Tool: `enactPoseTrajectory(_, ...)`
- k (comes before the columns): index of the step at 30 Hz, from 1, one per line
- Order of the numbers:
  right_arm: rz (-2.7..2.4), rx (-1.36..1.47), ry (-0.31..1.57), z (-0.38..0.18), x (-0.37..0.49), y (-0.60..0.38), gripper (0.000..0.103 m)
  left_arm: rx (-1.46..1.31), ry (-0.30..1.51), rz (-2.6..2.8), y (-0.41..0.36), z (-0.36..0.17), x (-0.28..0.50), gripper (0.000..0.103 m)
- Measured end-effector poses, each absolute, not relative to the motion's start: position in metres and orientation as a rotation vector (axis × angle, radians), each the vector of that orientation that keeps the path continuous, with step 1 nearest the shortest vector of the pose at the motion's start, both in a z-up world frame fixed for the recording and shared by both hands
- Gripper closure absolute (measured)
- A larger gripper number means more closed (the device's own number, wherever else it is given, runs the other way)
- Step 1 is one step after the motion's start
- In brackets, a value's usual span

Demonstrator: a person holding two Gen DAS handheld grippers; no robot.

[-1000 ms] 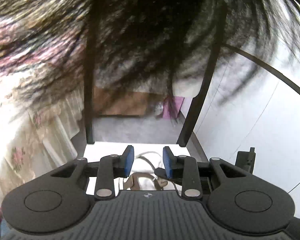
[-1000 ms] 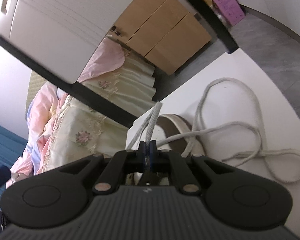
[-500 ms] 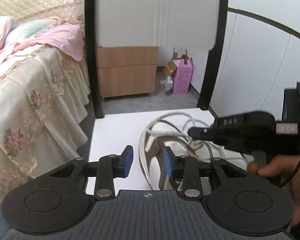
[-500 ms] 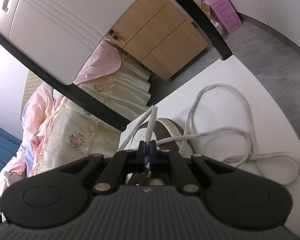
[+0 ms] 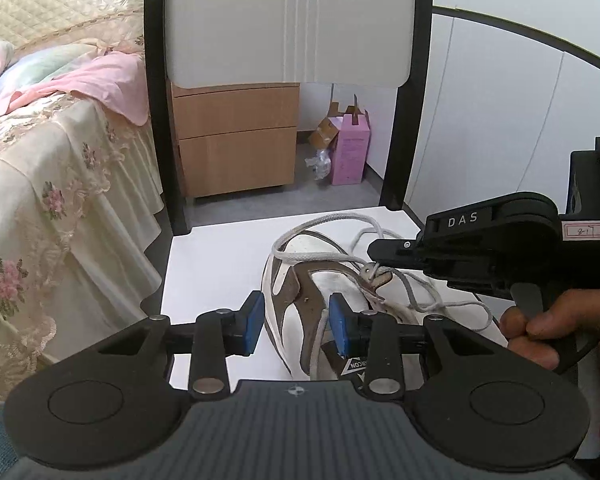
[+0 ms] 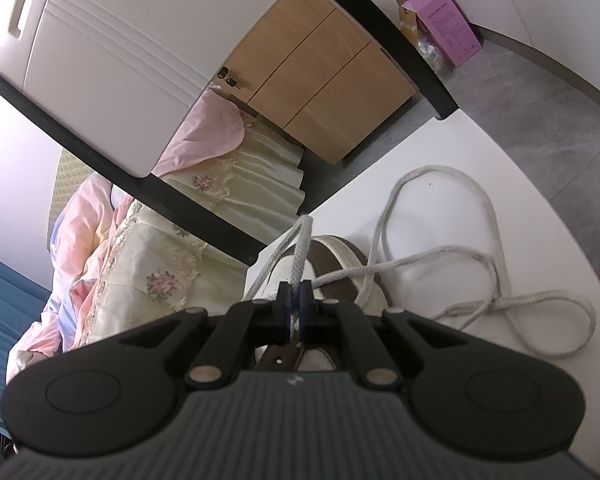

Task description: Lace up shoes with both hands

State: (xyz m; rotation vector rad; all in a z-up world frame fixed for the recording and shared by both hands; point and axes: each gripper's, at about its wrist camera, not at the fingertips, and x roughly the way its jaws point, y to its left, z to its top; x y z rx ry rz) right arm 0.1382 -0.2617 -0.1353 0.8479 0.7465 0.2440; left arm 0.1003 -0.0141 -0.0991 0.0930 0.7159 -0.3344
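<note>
1. A white and brown shoe (image 5: 300, 280) lies on the white worktop (image 5: 216, 252), its toe pointing away from the cameras toward the far edge.
2. The left gripper (image 5: 296, 322) hangs just above the shoe's near part; its blue-padded jaws stand spread, with nothing pressed between them, and part of the shoe's upper shows in the gap.
3. The right gripper (image 6: 296, 306) has its jaws pressed together on the grey-white shoelace (image 6: 300, 248), pinching it right above the shoe.
4. In the left wrist view, the right gripper comes in from the right side, its tip at the lace near the shoe's eyelets, and a hand (image 5: 540, 332) grips its handle.
5. The rest of the shoelace runs from the shoe and lies in loose loops on the worktop to the right of the shoe.
6. Behind the worktop stand a bed (image 5: 40, 160) with a floral cover, a wooden drawer cabinet (image 5: 236, 140) and a pink box (image 5: 350, 152) on the floor.
</note>
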Motion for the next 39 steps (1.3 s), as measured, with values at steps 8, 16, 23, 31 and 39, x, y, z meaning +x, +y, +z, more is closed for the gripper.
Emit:
enactPoseTrajectory(8, 0.249, 0.824, 0.741, -0.135, 0.139, -0.258, 0.098, 0.106, 0.712, -0.340, -0.018, -0.102, 0.099, 0.064)
enactPoseTrajectory(16, 0.258, 0.771, 0.734, -0.133, 0.139, -0.253, 0.098, 0.124, 0.703, -0.346, -0.022, -0.106, 0.097, 0.064)
enactPoseTrajectory(23, 0.283, 0.790, 0.717, -0.132, 0.136, -0.252, 0.098, 0.139, 0.721, -0.339, -0.024, -0.112, 0.098, 0.064)
enactPoseTrajectory(31, 0.245, 0.755, 0.707, -0.134, 0.134, -0.249, 0.098, 0.135, 0.745, -0.342, -0.023, -0.119, 0.100, 0.064)
enactPoseTrajectory(39, 0.243, 0.810, 0.701, -0.140, 0.135, -0.251, 0.098, 0.124, 0.760, -0.353, -0.022, -0.123, 0.102, 0.064)
